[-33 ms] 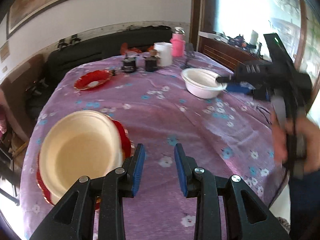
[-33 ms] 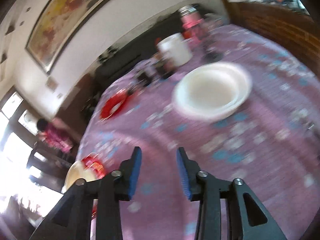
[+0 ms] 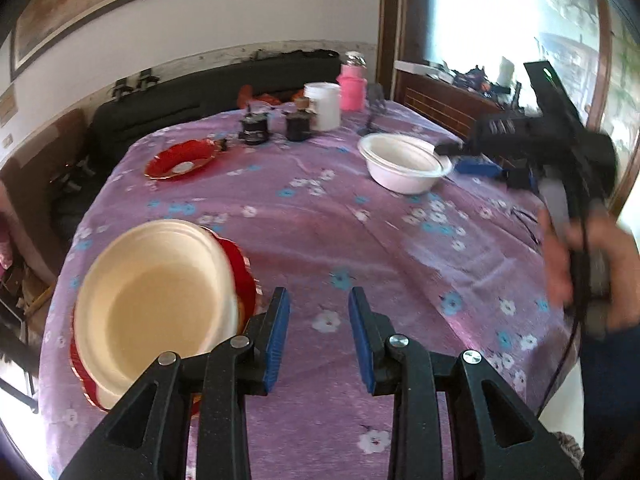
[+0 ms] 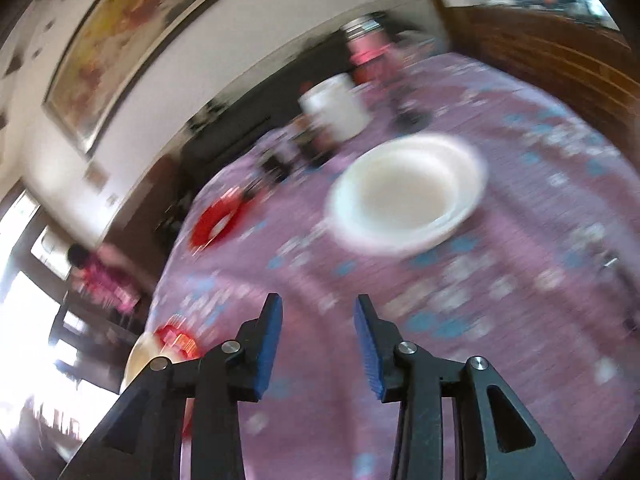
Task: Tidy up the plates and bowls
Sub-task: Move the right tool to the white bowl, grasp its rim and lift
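— Two loose pieces left to gather, by my count: white bowl (image 3: 404, 162) far right on the purple floral tablecloth (image 3: 320, 220), small red plate (image 3: 180, 159) far left. Cream bowl (image 3: 154, 304) already sits on a scalloped red plate (image 3: 244, 276) at the near left edge.

— Grippers?

— Left gripper (image 3: 319, 336) hovers over bare cloth just beside that stack, jaws apart, nothing between the blue pads. Right gripper (image 4: 316, 340) also parted and empty, pointed toward the white bowl (its view is badly smeared, so no fine detail there).

— How would the white bowl handle?

— Thin-walled, rolled rim, matte; looks like disposable foam or pulp, so likely very light and easily crushed. I'd pinch the rim only, one pad inside, one outside, gently. It may skid on the cloth if nudged.

— The red plates?

— Glossy, gilt-edged, wavy rims; probably rigid plastic or glass, cannot tell which. Slick surface, shallow, so take the raised edge.

— Clutter?

— White tub (image 3: 322, 106), pink bottle (image 3: 352, 88), two dark jars behind.
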`<action>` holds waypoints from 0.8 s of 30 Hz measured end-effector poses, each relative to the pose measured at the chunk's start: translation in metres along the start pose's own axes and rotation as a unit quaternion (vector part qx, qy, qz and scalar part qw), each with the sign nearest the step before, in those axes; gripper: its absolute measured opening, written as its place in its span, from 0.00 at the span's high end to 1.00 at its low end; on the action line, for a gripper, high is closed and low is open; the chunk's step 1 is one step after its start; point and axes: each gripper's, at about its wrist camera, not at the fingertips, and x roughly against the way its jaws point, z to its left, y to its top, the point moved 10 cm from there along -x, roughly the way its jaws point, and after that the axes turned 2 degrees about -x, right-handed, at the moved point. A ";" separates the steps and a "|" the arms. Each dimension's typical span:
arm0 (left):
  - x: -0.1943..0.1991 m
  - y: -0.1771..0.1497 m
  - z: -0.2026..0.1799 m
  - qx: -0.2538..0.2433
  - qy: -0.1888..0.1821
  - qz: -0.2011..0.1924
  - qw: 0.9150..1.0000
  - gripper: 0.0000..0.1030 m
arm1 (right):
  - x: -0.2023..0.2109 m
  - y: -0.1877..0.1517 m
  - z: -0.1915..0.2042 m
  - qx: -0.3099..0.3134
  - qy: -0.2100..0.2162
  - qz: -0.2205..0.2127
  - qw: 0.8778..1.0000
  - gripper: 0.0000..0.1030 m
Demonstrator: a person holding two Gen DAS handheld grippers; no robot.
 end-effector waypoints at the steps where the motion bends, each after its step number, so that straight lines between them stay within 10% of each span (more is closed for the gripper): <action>1: -0.001 -0.002 -0.003 -0.003 -0.002 0.002 1.000 0.71 | -0.001 0.012 -0.013 -0.001 -0.021 -0.009 1.000 0.57; 5: -0.001 -0.005 -0.008 -0.006 -0.003 0.005 1.000 0.71 | -0.019 0.054 -0.071 -0.026 -0.100 -0.023 0.994 0.43; 10: -0.002 -0.008 -0.008 -0.007 0.003 0.010 1.000 0.71 | -0.077 0.055 -0.113 -0.110 -0.066 0.042 0.991 0.41; 13: -0.003 -0.011 -0.009 -0.010 0.004 0.013 1.000 0.71 | -0.102 0.044 -0.111 -0.142 -0.005 0.073 0.987 0.81; 19: -0.007 -0.012 -0.005 -0.001 -0.001 0.014 1.000 0.71 | -0.056 0.055 -0.059 0.011 -0.087 -0.023 0.996 0.86; 22: -0.007 -0.011 -0.005 0.001 -0.002 0.012 1.000 0.71 | -0.009 0.046 0.019 0.254 -0.211 -0.159 0.930 0.86; 24: -0.008 -0.012 -0.006 -0.001 -0.005 0.013 1.000 0.71 | 0.004 0.020 0.065 0.395 -0.275 -0.220 0.849 0.86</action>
